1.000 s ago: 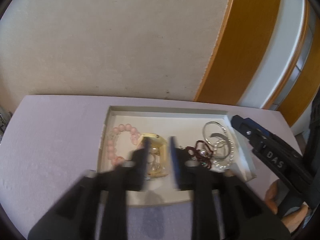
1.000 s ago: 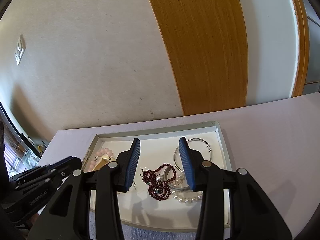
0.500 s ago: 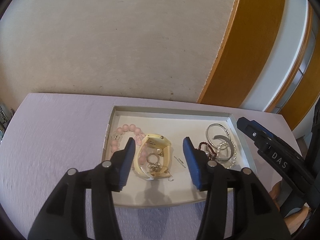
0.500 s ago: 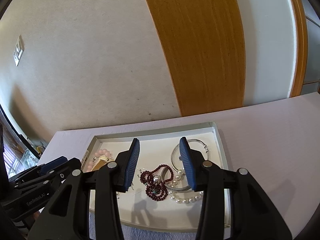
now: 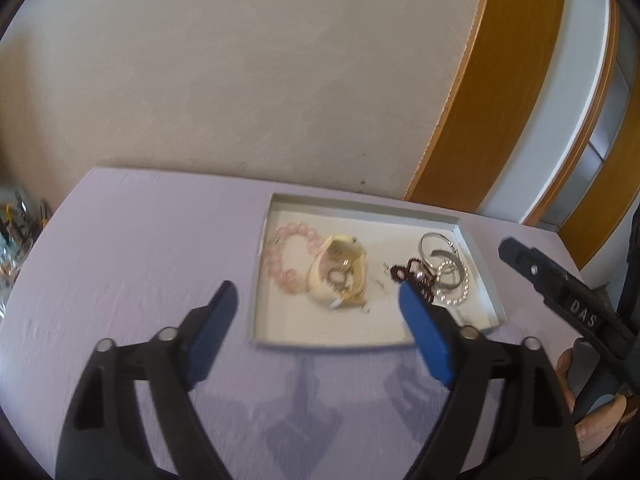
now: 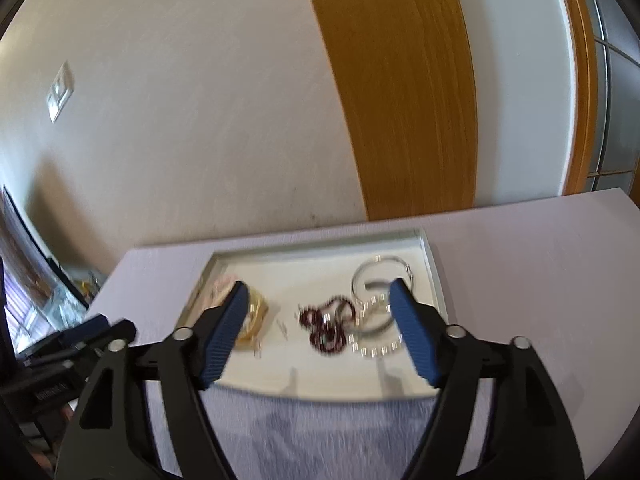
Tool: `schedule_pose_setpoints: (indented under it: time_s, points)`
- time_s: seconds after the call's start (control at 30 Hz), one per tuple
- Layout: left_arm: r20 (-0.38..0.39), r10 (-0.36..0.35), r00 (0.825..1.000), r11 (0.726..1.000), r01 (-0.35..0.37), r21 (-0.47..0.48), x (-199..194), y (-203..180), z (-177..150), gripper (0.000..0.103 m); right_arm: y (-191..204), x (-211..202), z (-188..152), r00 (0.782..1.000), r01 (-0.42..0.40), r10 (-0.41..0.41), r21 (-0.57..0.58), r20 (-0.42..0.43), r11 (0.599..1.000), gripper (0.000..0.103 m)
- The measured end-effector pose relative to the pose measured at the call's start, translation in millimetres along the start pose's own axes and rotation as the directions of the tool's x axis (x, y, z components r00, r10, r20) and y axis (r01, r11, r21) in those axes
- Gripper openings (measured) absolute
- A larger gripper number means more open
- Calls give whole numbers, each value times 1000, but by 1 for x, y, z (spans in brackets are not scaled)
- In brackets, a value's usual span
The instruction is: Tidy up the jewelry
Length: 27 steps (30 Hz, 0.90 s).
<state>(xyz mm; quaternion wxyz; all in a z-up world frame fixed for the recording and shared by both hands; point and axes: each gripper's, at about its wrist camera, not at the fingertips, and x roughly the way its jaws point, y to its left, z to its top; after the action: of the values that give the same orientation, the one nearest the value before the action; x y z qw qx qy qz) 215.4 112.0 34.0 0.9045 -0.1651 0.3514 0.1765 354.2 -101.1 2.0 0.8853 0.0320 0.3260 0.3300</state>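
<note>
A white tray (image 5: 276, 320) on the lilac table holds a pink bead bracelet (image 5: 280, 258), a cream watch (image 5: 340, 272), a dark red bead necklace (image 5: 410, 272), silver bangles (image 5: 436, 244) and a pearl bracelet (image 5: 454, 290). My left gripper (image 5: 318, 300) is wide open and empty, held above the tray's near edge. My right gripper (image 6: 318, 300) is wide open and empty over the tray (image 6: 434, 276), with the dark red necklace (image 6: 328, 324) and the pearl bracelet (image 6: 376, 348) between its fingers. The right gripper also shows in the left wrist view (image 5: 560, 292).
The table (image 5: 140, 248) stands against a beige wall with a wooden door frame (image 5: 500, 92) to the right. Small tools (image 5: 16, 220) lie beyond the table's left edge. The left gripper's body (image 6: 60, 352) shows at left in the right wrist view.
Both grippers have opened wide and pulled back and up from the tray. The left one was nearly shut around the watch a second ago and now holds nothing.
</note>
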Motion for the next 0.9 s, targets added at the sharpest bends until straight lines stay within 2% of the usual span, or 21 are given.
schedule_pose_setpoints:
  time_s: [0.07, 0.13, 0.33, 0.43, 0.57, 0.7, 0.9]
  points:
    - [-16, -12, 1000, 1000, 12, 8, 1, 5, -11, 90, 2, -5, -11, 1000, 9, -9, -22, -12, 1000, 96]
    - [-46, -27, 999, 999, 29, 24, 9, 7, -21, 92, 1, -8, -22, 1000, -9, 9, -29, -20, 1000, 101]
    - [-106, -13, 994, 998, 19, 61, 35, 6, -37, 93, -9, -1, -44, 997, -31, 32, 16, -71, 999, 102]
    - [-138, 23, 990, 997, -13, 72, 37, 7, -40, 93, -6, 5, -47, 991, 0, 0, 6, -136, 1000, 102]
    - [-124, -15, 992, 999, 21, 45, 27, 11, -41, 100, -6, 4, -52, 987, 7, -9, -12, -161, 1000, 102]
    - [-133, -43, 990, 999, 46, 23, 21, 14, -43, 101, -2, 1, -54, 987, -15, 12, -19, -161, 1000, 102]
    - [-159, -64, 985, 998, 64, -3, 27, 16, -45, 101, 4, 4, -57, 985, -5, -2, -43, -171, 999, 102]
